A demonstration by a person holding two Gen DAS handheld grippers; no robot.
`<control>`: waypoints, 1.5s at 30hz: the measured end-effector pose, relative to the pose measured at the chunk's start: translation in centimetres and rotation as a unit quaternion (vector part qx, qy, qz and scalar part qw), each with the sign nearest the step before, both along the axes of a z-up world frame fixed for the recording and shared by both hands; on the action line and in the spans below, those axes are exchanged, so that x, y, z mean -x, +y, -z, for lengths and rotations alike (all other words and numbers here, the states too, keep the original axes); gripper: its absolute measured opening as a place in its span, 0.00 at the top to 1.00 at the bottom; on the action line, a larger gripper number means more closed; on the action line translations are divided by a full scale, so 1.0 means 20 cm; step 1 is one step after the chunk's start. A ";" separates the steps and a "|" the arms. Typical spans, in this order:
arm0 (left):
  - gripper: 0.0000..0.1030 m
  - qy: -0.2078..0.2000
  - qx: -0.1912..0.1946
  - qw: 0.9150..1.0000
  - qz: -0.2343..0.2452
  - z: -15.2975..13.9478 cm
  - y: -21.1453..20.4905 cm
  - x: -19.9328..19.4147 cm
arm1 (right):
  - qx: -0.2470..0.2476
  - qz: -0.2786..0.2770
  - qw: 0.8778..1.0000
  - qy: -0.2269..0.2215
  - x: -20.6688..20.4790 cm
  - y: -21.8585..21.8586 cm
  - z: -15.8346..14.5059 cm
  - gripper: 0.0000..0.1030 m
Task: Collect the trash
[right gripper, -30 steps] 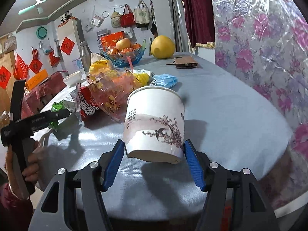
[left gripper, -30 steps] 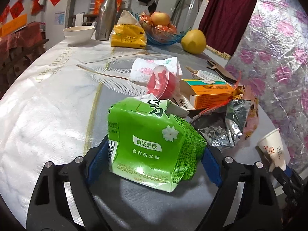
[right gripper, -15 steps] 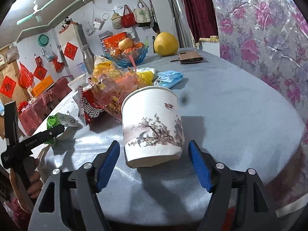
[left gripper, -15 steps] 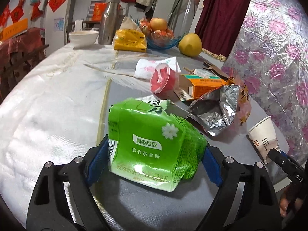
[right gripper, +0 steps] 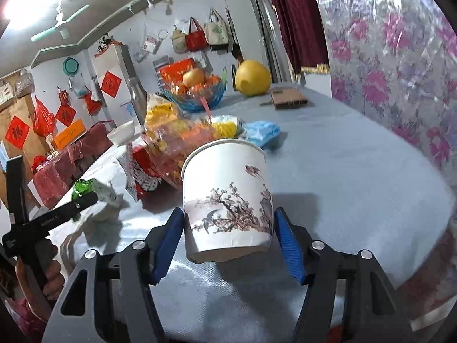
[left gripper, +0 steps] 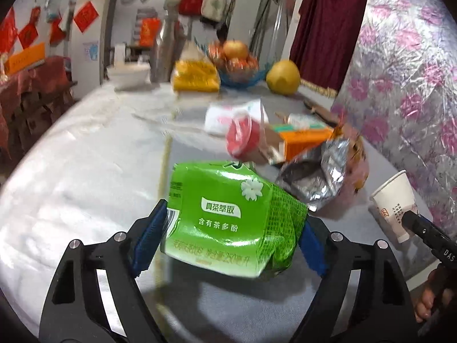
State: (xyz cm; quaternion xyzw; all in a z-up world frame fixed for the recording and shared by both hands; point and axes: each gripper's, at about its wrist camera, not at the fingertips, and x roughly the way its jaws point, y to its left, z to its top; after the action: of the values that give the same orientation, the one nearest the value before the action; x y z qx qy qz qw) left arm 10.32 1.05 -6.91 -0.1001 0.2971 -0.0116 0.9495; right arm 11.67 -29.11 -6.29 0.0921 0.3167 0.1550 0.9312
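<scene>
A cloth-covered round table point(left gripper: 85, 171) spreads before me, wrappers heaped at its middle. My left gripper point(left gripper: 228, 237) has just been closing and clamps a crumpled green drink carton point(left gripper: 228, 214) side to side, its long axis across the jaws, lifted clear of the cloth. My right gripper point(right gripper: 228, 234), also just closing, pinches a tilted paper cup point(right gripper: 225, 197), printed with blossoms and swallows, rim facing away. A foil snack bag point(left gripper: 317, 183) lies just beyond the carton, nearer my left.

The green carton point(left gripper: 228, 217) shows "真茶萃取" and "含有茶多酚". A red diamond sign point(right gripper: 110, 83) on the wall bears "福". The right claw's arm point(left gripper: 428, 237) reads "DAS".
</scene>
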 end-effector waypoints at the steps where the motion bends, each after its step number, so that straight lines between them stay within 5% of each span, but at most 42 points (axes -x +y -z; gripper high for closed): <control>1: 0.23 -0.008 -0.003 1.000 0.000 -0.03 0.00 0.02 | -0.003 -0.001 1.000 -0.004 0.01 -0.01 -0.02 0.38; 8: 0.24 -0.039 -0.018 0.999 0.012 -0.11 -0.07 0.11 | -0.014 0.003 1.000 -0.028 0.12 -0.08 -0.10 0.37; 11: 0.52 -0.040 -0.011 0.999 0.031 -0.14 -0.10 0.13 | -0.020 0.009 0.999 -0.038 0.18 -0.14 -0.12 0.37; 15: 0.52 -0.041 -0.022 0.998 0.040 -0.15 -0.17 0.11 | -0.017 0.019 0.999 -0.043 0.22 -0.20 -0.14 0.37; 19: 0.41 -0.003 -0.018 0.999 0.046 -0.04 -0.22 0.01 | -0.031 0.020 0.999 -0.029 0.21 -0.23 -0.11 0.37; 21: 0.19 0.006 -0.016 0.999 0.039 -0.01 -0.23 -0.01 | -0.029 0.019 0.999 -0.030 0.22 -0.24 -0.11 0.37; 25: 0.07 0.009 -0.025 0.999 0.038 0.01 -0.26 -0.02 | -0.025 0.015 0.999 -0.033 0.23 -0.22 -0.10 0.37; 35: 0.07 -0.008 -0.048 0.999 -0.002 -0.02 -0.19 -0.17 | -0.021 0.008 0.999 -0.023 0.23 -0.19 -0.08 0.37; 37: 0.16 -0.004 -0.069 0.998 -0.003 -0.01 -0.21 -0.19 | -0.021 0.008 1.000 -0.022 0.22 -0.19 -0.08 0.37; 39: 0.61 0.005 -0.074 0.997 0.001 0.01 -0.22 -0.20 | -0.022 0.008 0.999 -0.023 0.22 -0.19 -0.08 0.37; 40: 0.72 0.017 -0.059 0.998 0.008 0.04 -0.21 -0.20 | -0.023 0.009 0.999 -0.024 0.22 -0.19 -0.08 0.37; 45: 0.78 0.002 -0.024 1.000 0.014 0.00 -0.17 -0.08 | -0.028 0.013 0.999 -0.034 0.25 -0.22 -0.09 0.37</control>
State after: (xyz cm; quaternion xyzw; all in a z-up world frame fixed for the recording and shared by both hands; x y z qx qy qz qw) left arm 11.90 -2.31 -6.91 -0.0730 0.3006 -0.0179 0.9508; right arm 6.61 -33.53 -4.50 0.1174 0.2791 0.1546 0.9405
